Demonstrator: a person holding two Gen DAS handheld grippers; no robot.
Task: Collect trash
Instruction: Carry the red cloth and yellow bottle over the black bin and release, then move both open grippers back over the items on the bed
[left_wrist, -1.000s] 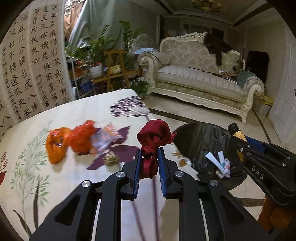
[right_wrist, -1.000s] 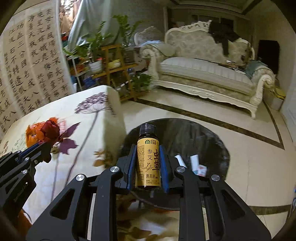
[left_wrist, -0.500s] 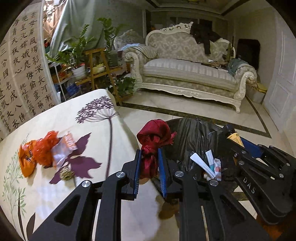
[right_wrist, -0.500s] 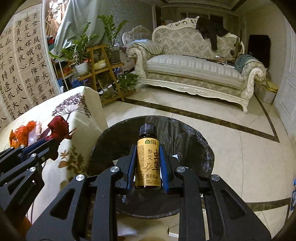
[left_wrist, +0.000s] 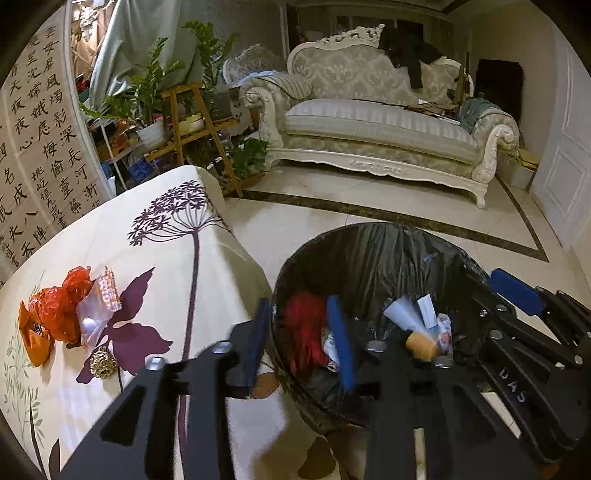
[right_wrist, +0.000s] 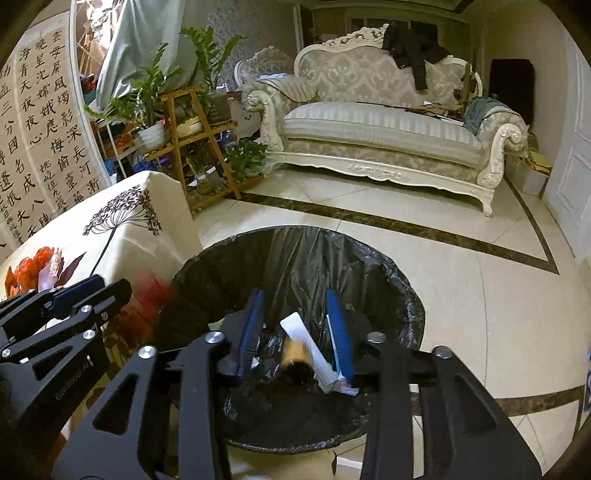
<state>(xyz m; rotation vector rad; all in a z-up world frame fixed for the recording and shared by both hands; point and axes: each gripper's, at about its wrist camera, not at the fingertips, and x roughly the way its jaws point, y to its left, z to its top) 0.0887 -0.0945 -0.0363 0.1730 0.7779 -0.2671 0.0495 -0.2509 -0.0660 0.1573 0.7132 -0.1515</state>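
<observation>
Trash: red cloth bundle (left_wrist: 304, 328), blurred, dropping free between the opening jaws of the left gripper (left_wrist: 299, 339) into the black-lined bin (left_wrist: 369, 251) below; small brown bottle (right_wrist: 295, 360) likewise loose beneath the opening, empty jaws of the right gripper (right_wrist: 295, 328), among white tubes (right_wrist: 306, 343). Step in hand: release over the bin; next, by judgement, a return left of the jaws to the orange wrappers (left_wrist: 55, 317), clear packet (left_wrist: 98, 310) and gold ball (left_wrist: 102, 363) on the flowered tablecloth (left_wrist: 155, 266). Half a second ago both jaws were still clamped on their items.

An ornate cream sofa (left_wrist: 373, 122) is seen far ahead of the claw across the tiled floor (right_wrist: 480, 280), with potted plants (left_wrist: 147, 96) and a calligraphy screen (left_wrist: 40, 140) ahead to its left
</observation>
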